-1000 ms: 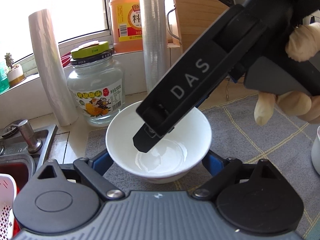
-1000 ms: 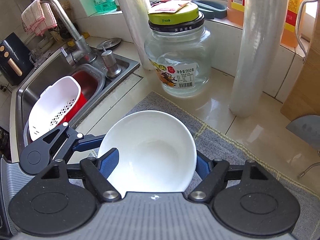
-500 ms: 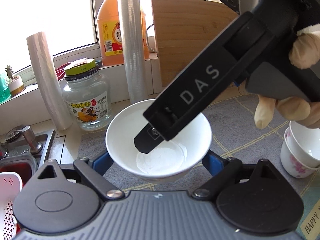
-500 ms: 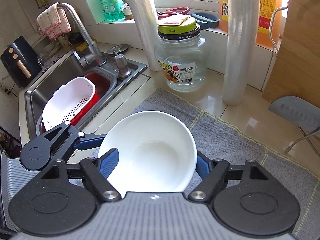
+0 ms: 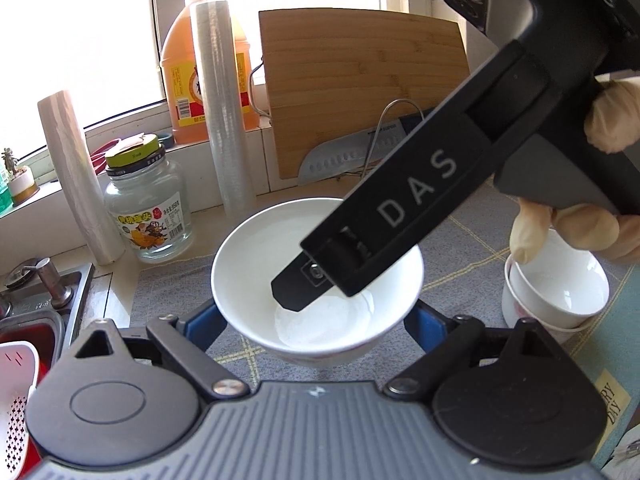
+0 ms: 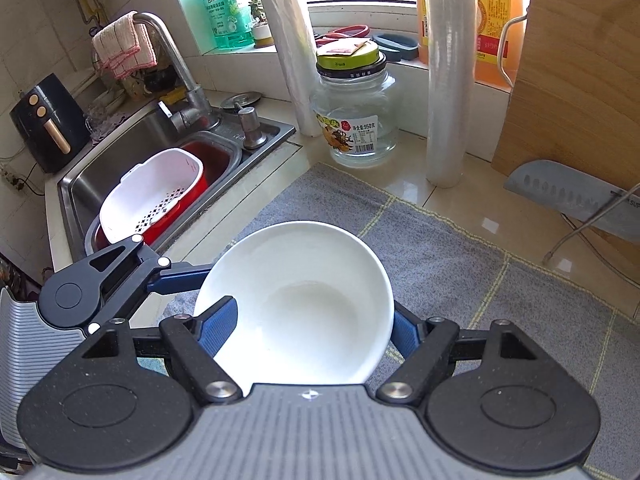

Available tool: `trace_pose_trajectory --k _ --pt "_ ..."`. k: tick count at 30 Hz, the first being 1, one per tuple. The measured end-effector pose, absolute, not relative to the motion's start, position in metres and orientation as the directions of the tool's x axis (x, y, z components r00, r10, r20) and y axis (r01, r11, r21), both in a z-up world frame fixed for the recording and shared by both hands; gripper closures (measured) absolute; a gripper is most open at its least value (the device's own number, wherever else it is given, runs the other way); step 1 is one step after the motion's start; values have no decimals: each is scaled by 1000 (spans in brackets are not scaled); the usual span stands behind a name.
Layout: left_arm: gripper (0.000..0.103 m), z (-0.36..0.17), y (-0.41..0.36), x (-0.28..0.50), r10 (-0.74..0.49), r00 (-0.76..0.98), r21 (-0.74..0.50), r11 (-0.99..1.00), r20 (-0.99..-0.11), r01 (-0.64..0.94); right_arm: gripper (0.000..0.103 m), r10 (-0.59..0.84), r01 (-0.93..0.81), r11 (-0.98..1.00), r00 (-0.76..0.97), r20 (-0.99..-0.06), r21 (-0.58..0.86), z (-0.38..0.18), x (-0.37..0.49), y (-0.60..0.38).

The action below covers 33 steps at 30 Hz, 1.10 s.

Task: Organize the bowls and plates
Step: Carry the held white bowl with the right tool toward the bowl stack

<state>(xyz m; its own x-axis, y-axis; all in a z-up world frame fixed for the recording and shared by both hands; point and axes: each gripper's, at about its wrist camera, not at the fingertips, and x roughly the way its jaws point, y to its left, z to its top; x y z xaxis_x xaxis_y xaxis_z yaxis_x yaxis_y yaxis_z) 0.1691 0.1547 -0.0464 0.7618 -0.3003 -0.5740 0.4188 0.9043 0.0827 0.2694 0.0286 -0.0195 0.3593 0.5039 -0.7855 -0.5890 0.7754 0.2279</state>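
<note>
Both hands are on one item. The white bowl (image 5: 256,264) hangs clear above the grey mat (image 6: 440,260) on the desk (image 6: 492,216), mouth up and tipped a little toward the right wrist camera. It is empty and round, so no long axis matters.

- left gripper (image 5: 310,322): fingers spread wide. One blue pad sits on each outer side of the bowl under the rim and appears to press there.
- right gripper (image 6: 312,320): fingers clamped on the bowl. One pad lies over the inner wall at the near left, the other on the outside at the right. A gloved hand (image 5: 612,120) works it.

Relation that counts: a stack of small white bowls (image 5: 556,292), nested and empty on top, stands on the mat to the right of the held bowl. It is near, just under the gloved hand, so the right hand is closer. Probable drop point, though the held bowl looks wider than the stack.

Other containers:
- sink (image 6: 120,152) holds a red basin (image 6: 208,156) with a white colander (image 6: 152,200) in it
- lidded glass jar (image 6: 352,120), apparently empty
</note>
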Motion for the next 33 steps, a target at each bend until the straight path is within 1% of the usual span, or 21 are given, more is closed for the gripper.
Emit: trace_pose_trajectory --k 8,14,19,27,33 --pt "9 -35 132 158 -342 739 96 872 -580 479 19 490 -561 796 379 -785 226 -13 252 -2" --pt "9 -32 110 154 -396 704 83 838 -589 540 19 462 -506 832 401 -791 229 -13 240 -29" --pt "9 -30 87 151 -428 696 110 803 -577 586 19 431 -472 855 420 -798 214 -9 234 -54" --pt "9 -24 56 147 -490 666 90 764 -563 639 19 394 -413 889 467 -791 199 -2 222 -93" --pt "9 -27 34 141 -522 633 86 729 -572 679 19 370 -368 908 479 -796 200 -6 212 -117"
